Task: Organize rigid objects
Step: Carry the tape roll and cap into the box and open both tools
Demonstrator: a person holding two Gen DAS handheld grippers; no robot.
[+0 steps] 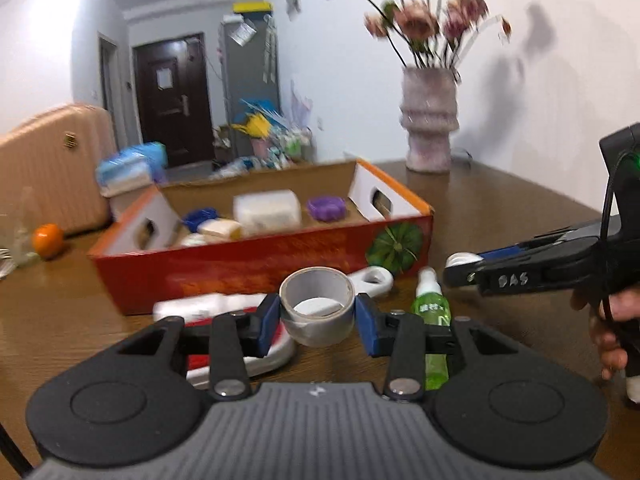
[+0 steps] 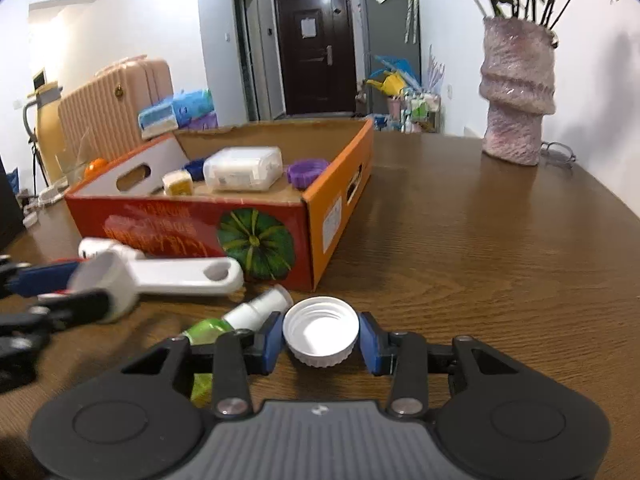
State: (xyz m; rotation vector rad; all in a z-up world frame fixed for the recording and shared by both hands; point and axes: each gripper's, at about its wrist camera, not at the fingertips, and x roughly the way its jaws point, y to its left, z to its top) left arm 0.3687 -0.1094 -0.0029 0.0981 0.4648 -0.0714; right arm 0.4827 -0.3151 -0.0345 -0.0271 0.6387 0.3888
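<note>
Wood-grain table (image 2: 460, 240), grey tape ring (image 1: 317, 304), ribbed white cap (image 2: 321, 330), cardboard box (image 2: 256, 216)

On the table (image 2: 480, 260) stands a cardboard box (image 2: 192, 220), open at the top. In it lie a plastic case (image 2: 242, 169), a ring-shaped lid (image 2: 306, 172) to its right, a small block (image 2: 178, 183) to its left and a coiled piece (image 1: 200, 218) behind that. Before the box lie a handled opener (image 2: 180, 276) and a spray bottle (image 2: 240, 316) just beside it. A tape roll (image 1: 318, 306) sits between the left tool's (image 1: 317, 318) pads, a flat pack (image 1: 224, 308) to its left. A screw cap (image 2: 321, 330) sits between the right tool's (image 2: 321, 338) pads, right of the bottle. A vase (image 2: 516, 92) stands far right, behind; an orange (image 1: 48, 240) lies left of the box.
</note>
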